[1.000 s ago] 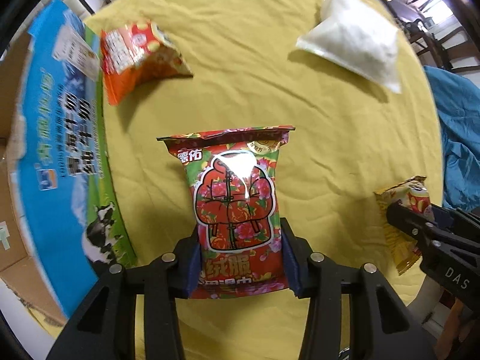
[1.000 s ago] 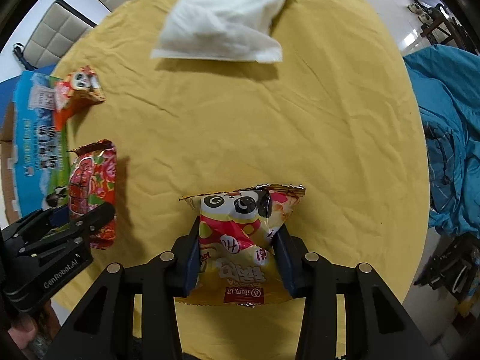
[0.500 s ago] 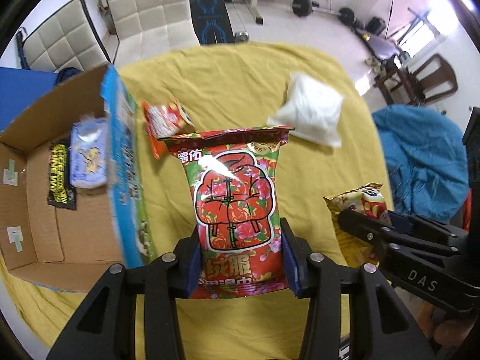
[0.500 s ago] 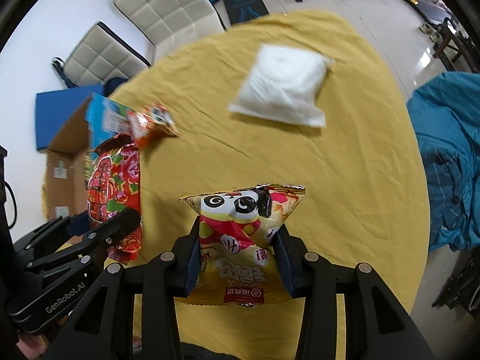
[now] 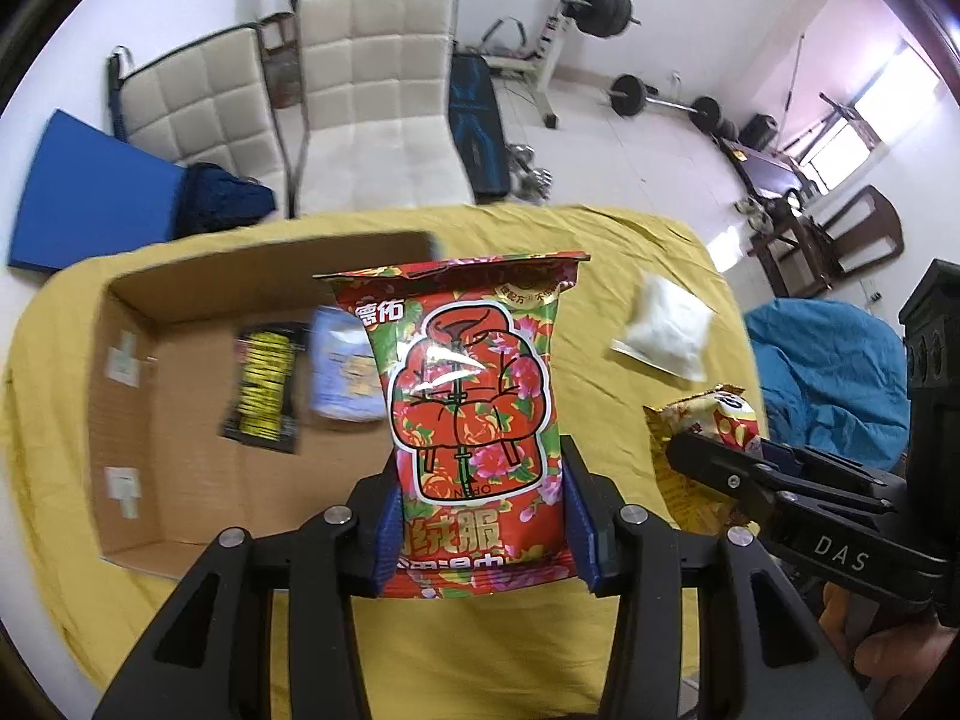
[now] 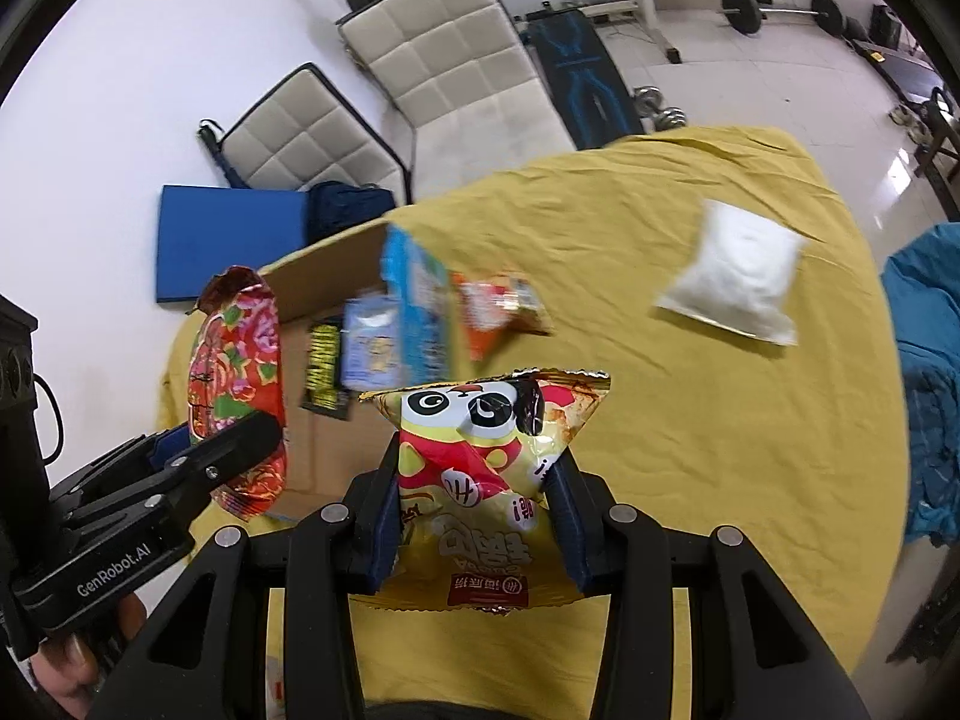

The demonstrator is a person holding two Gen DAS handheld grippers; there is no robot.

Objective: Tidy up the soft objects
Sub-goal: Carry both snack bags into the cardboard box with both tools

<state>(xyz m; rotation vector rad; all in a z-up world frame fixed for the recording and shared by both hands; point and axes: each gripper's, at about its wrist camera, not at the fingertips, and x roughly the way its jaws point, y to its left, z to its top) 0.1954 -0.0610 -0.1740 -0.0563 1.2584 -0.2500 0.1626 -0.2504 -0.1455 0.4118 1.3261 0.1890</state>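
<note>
My left gripper (image 5: 480,525) is shut on a red floral snack bag (image 5: 468,396), held high over the open cardboard box (image 5: 180,468); the same bag (image 6: 237,384) shows at the left of the right wrist view. My right gripper (image 6: 474,519) is shut on a yellow panda snack bag (image 6: 486,480), lifted above the yellow tablecloth (image 6: 690,450); that bag (image 5: 702,420) also appears at the right of the left wrist view. Inside the box lie a black-and-yellow packet (image 5: 264,390) and a pale blue packet (image 5: 342,372). An orange snack bag (image 6: 498,312) and a white pillow pack (image 6: 738,276) rest on the cloth.
The box's blue printed flap (image 6: 414,312) stands up beside the orange bag. Two cream quilted chairs (image 5: 372,96) and a blue mat (image 5: 84,192) sit beyond the table. A blue cloth heap (image 5: 840,384) lies off the right edge, with weights (image 5: 606,0) behind. A hand (image 5: 888,654) grips the right tool.
Both grippers have risen well above the table with their bags still held. The view has tilted up, so the box's inside, the chairs and the far room have come into sight.
</note>
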